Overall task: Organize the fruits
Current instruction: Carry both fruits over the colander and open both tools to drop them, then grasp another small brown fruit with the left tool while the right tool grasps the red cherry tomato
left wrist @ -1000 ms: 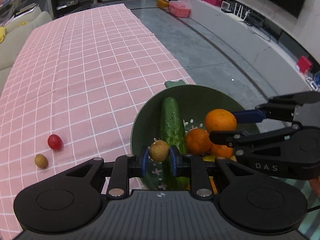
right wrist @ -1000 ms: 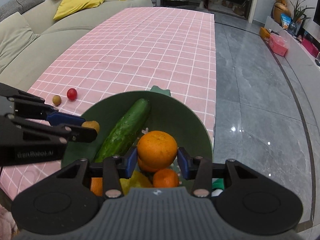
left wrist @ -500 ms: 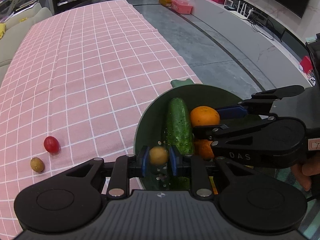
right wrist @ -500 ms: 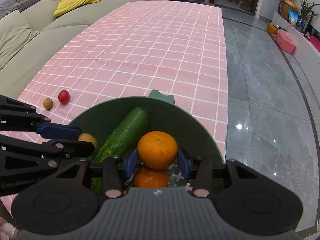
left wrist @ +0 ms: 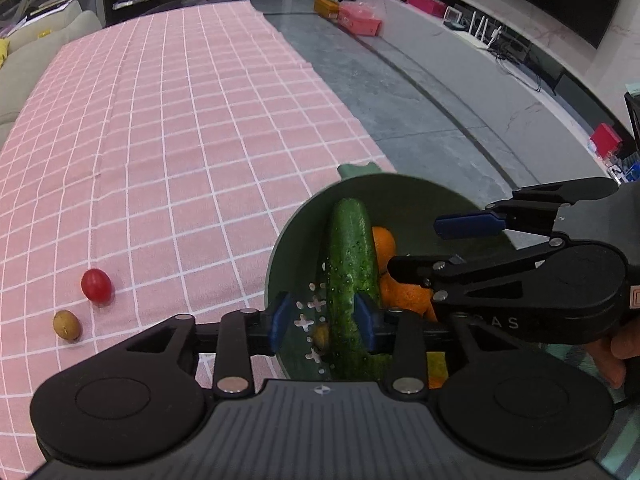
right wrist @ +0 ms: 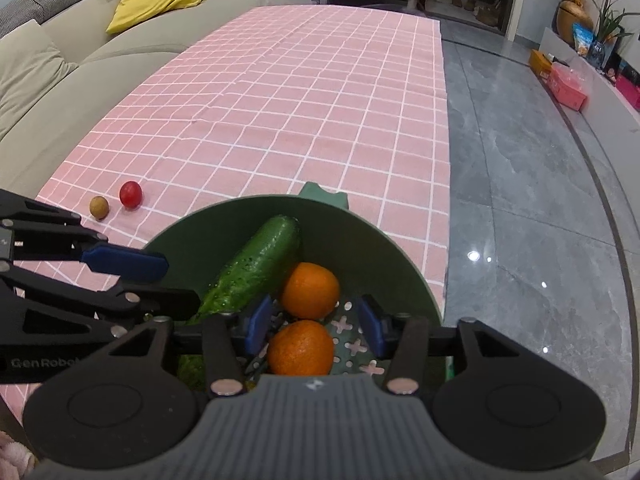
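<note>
A green strainer bowl (left wrist: 420, 196) (right wrist: 360, 236) stands at the near right edge of the pink checked cloth. It holds a cucumber (left wrist: 352, 248) (right wrist: 256, 264), two oranges (right wrist: 310, 290) (right wrist: 300, 348) and a small tan fruit (left wrist: 320, 336) on its floor. My left gripper (left wrist: 320, 316) is open and empty over the bowl's left part. My right gripper (right wrist: 316, 324) is open and empty above the oranges. A red cherry tomato (left wrist: 96, 286) (right wrist: 131, 194) and a tan longan (left wrist: 67, 325) (right wrist: 99, 207) lie on the cloth to the left.
The pink checked cloth (left wrist: 180, 120) (right wrist: 300, 100) stretches far ahead. A beige sofa (right wrist: 80, 40) with a yellow cushion runs along its left side. Grey tiled floor (right wrist: 520, 200) lies to the right, below the table edge.
Both grippers have opened. The small tan fruit has dropped from the left gripper into the bowl, and the orange from the right gripper now rests in the bowl.
</note>
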Demonstrator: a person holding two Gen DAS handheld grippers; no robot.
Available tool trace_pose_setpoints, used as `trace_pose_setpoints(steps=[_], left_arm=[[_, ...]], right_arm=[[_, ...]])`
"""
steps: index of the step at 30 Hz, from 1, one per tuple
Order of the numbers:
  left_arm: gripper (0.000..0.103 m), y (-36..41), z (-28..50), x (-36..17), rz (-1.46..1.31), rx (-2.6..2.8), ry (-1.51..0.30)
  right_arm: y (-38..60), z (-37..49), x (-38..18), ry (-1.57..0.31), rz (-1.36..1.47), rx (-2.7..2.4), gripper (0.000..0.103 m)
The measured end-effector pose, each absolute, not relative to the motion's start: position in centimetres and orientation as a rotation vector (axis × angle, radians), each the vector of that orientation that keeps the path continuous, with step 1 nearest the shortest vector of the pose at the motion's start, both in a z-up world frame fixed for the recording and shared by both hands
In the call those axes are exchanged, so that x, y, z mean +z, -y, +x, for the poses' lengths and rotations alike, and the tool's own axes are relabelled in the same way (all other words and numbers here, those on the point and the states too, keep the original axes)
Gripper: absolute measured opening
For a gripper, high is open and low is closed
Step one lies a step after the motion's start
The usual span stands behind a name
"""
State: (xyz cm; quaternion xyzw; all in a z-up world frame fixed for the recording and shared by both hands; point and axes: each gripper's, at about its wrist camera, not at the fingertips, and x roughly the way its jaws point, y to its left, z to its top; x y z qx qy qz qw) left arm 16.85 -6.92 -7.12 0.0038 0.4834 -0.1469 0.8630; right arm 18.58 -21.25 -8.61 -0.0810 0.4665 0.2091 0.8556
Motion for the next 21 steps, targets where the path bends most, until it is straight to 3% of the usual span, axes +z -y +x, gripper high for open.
trace_pose_setpoints(steps=[13, 21], left_arm=[[0.050, 1.6, 15.3, -1.9, -0.134, -0.243, -0.879], [0.050, -2.2, 13.7, -0.7, -0.048, -0.139, -0.804]], right_arm=[[21.0, 15.8, -3.3, -0.859, -0.095, 0.389, 0.068], [16.6, 14.6, -1.3, -0.811, -0.072, 0.499, 0.068]])
